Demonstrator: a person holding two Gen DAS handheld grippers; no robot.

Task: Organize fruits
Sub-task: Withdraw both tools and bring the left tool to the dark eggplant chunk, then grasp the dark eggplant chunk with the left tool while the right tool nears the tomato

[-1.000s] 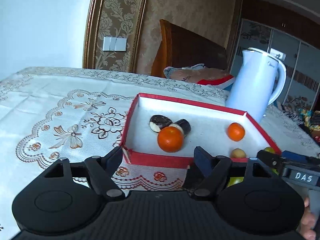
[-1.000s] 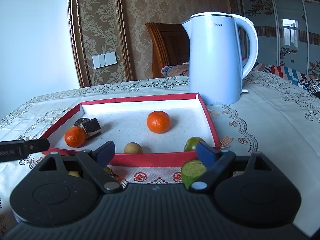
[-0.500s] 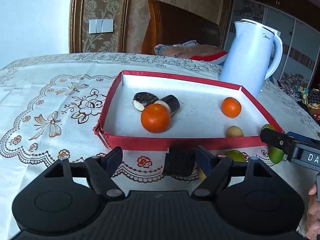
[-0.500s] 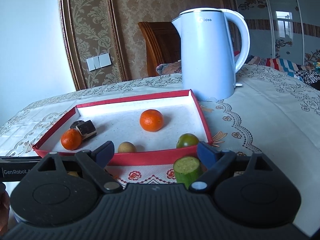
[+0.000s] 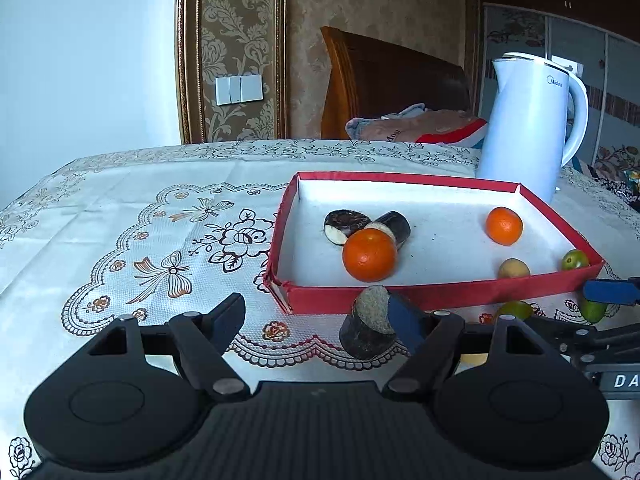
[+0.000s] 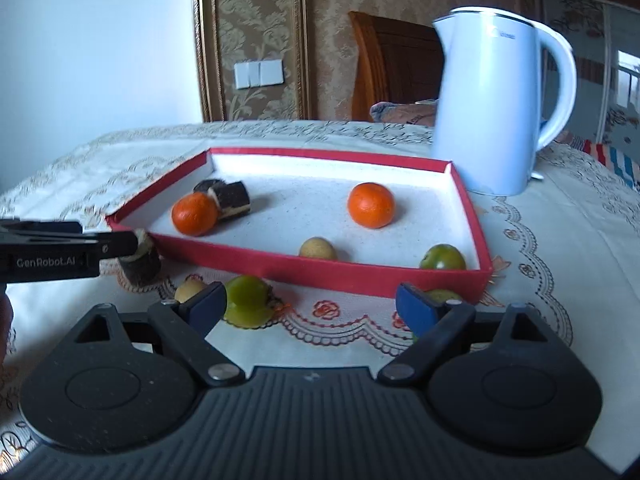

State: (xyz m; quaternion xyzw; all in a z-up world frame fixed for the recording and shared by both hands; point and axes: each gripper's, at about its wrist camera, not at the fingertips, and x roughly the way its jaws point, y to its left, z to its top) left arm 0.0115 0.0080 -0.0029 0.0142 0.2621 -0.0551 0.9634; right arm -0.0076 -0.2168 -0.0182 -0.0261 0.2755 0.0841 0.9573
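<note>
A red tray (image 5: 440, 290) (image 6: 280, 268) holds two oranges (image 5: 370, 255) (image 5: 504, 225), two dark cut pieces (image 5: 346, 224), a small tan fruit (image 5: 514, 269) and a green fruit (image 5: 575, 260). My left gripper (image 5: 320, 316) is open; a dark cut piece (image 5: 368, 330) stands on the cloth against its right finger (image 5: 404, 320), in front of the tray. My right gripper (image 6: 310, 306) is open and empty. A green fruit (image 6: 246, 300) lies beside its left finger, another green fruit (image 6: 440, 295) shows behind its right finger, and a tan fruit (image 6: 190, 290) lies further left.
A white kettle (image 5: 528, 128) (image 6: 492, 104) stands behind the tray's far right corner. A wooden chair (image 5: 384, 84) with folded cloth is beyond the table. The patterned tablecloth (image 5: 140, 232) stretches left of the tray. The left gripper shows at the left of the right wrist view (image 6: 60, 254).
The left gripper shifted left and the dark cut piece now stands by its right finger. The right gripper moved left; the green piece at its right finger has slipped mostly behind it.
</note>
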